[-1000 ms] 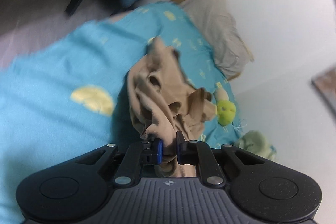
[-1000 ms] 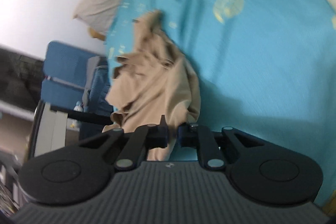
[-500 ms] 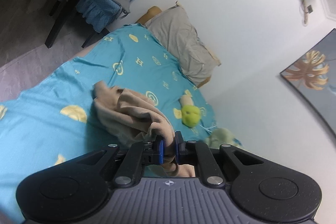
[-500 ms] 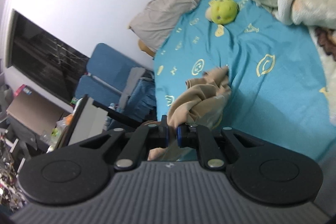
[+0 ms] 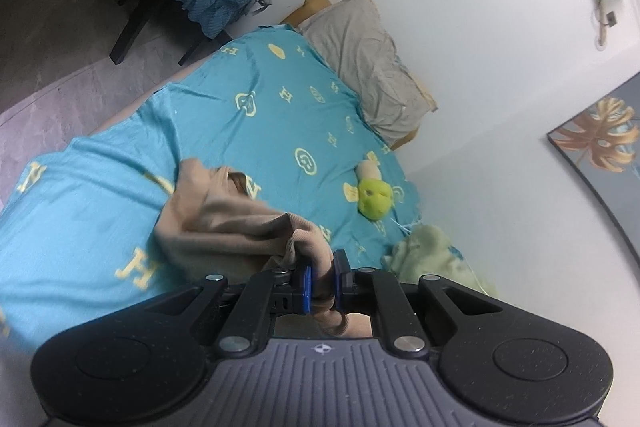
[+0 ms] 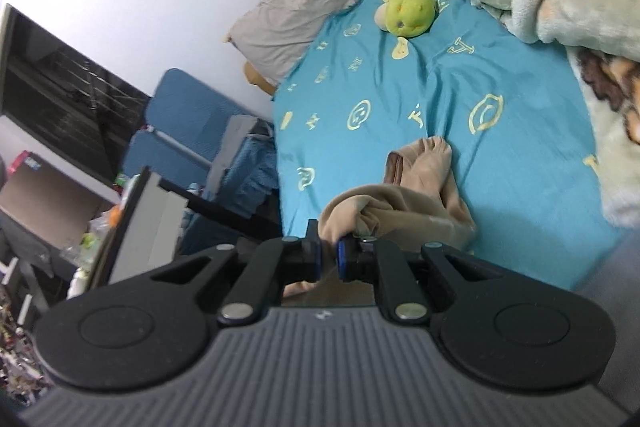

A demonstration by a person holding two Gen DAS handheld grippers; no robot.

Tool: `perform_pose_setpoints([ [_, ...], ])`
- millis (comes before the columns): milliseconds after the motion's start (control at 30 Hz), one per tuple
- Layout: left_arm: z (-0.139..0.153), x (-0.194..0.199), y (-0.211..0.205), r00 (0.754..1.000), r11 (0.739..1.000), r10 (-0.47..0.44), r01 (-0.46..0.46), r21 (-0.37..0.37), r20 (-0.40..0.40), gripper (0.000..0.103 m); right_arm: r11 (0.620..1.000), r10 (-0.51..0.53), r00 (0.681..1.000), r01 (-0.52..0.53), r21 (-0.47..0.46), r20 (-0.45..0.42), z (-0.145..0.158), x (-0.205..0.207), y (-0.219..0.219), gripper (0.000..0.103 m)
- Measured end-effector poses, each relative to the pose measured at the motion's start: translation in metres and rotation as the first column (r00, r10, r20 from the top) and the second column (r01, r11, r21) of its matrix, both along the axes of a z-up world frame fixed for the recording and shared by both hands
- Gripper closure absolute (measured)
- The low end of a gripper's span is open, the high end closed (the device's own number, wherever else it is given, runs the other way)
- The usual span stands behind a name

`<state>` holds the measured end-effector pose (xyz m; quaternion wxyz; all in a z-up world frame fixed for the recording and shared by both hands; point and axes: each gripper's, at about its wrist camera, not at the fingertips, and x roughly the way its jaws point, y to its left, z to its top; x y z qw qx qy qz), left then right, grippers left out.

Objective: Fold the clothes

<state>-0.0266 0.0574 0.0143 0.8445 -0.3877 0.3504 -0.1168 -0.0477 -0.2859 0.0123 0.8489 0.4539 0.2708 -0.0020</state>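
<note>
1. Task status: folding has not visibly begun. The tan garment (image 5: 224,223) is bunched and creased, with no clean fold line in either view. It has yet to be spread flat and folded.
2. Left claw (image 5: 320,281): clenched on a gathered edge of the garment; cloth is pinched between the blue pads and a short tail hangs below them.
3. Right claw (image 6: 328,259): likewise clenched on a wad of the same garment (image 6: 412,195), pads nearly together with fabric between.
4. Location: the garment is held up at both grips; its far end trails down onto the bed (image 5: 260,115), toward the middle of the blue sheet, nearer the foot edge than the pillow (image 5: 368,67) at the head. The green plush toy (image 5: 374,197) lies well apart from it.
5. Orientation: the long axis runs from the claws away toward the head of the bed, sloping down. Which end is collar or hem cannot be determined; the cloth is probably a top, but too crumpled to confirm.
</note>
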Motion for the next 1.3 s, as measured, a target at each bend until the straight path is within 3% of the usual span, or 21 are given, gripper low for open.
perform_pose_setpoints([
  [233,-0.044,0.111,-0.016,0.998,0.995,0.018,-0.013,0.099,-0.056,0.091,1.0,-0.007,0.994,0.006,-0.01,-0.113,-0.045,0.1,-0.007,0.092],
  [433,-0.097,0.179,-0.022,0.997,0.983,-0.054,0.062,0.172,-0.055,0.09,1.0,-0.007,0.983,0.01,0.013,-0.184,-0.098,0.158,-0.015,0.091],
  [633,-0.133,0.206,-0.023,0.995,0.97,-0.069,0.083,0.228,-0.066,0.09,1.0,0.025,0.969,-0.02,0.02,-0.244,-0.131,0.183,-0.02,0.091],
  [900,-0.132,0.21,-0.041,0.986,0.911,-0.165,0.156,0.381,-0.008,0.091,0.993,0.086,0.967,-0.102,-0.058,-0.239,-0.13,0.191,-0.015,0.09],
  [967,-0.131,0.207,-0.044,0.983,0.9,-0.183,0.165,0.404,0.005,0.09,0.988,0.108,0.969,-0.13,-0.086,-0.222,-0.125,0.192,-0.012,0.086],
  [1000,-0.128,0.205,-0.046,0.981,0.893,-0.193,0.169,0.417,0.015,0.085,0.984,0.12,0.971,-0.143,-0.101,-0.207,-0.121,0.192,-0.01,0.075],
  [1067,-0.123,0.201,-0.051,0.975,0.877,-0.219,0.179,0.445,0.04,0.074,0.977,0.143,0.981,-0.162,-0.138,-0.134,-0.109,0.188,-0.004,0.038],
  [1100,-0.119,0.198,-0.053,0.972,0.871,-0.228,0.178,0.457,0.057,0.057,0.973,0.152,0.985,-0.164,-0.162,-0.084,-0.101,0.185,0.0,0.015],
  [1133,-0.115,0.194,-0.055,0.969,0.866,-0.236,0.173,0.47,0.078,0.026,0.968,0.162,0.986,-0.166,-0.186,-0.035,-0.093,0.182,0.004,0.01],
  [1167,-0.11,0.191,-0.058,0.964,0.859,-0.244,0.166,0.485,0.102,0.014,0.957,0.171,0.985,-0.164,-0.238,0.01,-0.083,0.178,0.008,0.011],
  [1200,-0.107,0.186,-0.06,0.957,0.851,-0.258,0.159,0.501,0.134,0.008,0.943,0.182,0.982,-0.159,-0.293,0.053,-0.074,0.174,0.012,0.011],
  [1267,-0.104,0.18,-0.067,0.937,0.823,-0.305,0.17,0.542,0.171,0.008,0.919,0.173,0.98,-0.124,-0.375,0.1,-0.064,0.166,0.015,0.011],
  [1300,-0.105,0.179,-0.071,0.929,0.805,-0.329,0.184,0.564,0.167,0.008,0.901,0.184,0.979,-0.134,-0.413,0.083,-0.064,0.168,0.018,0.011],
])
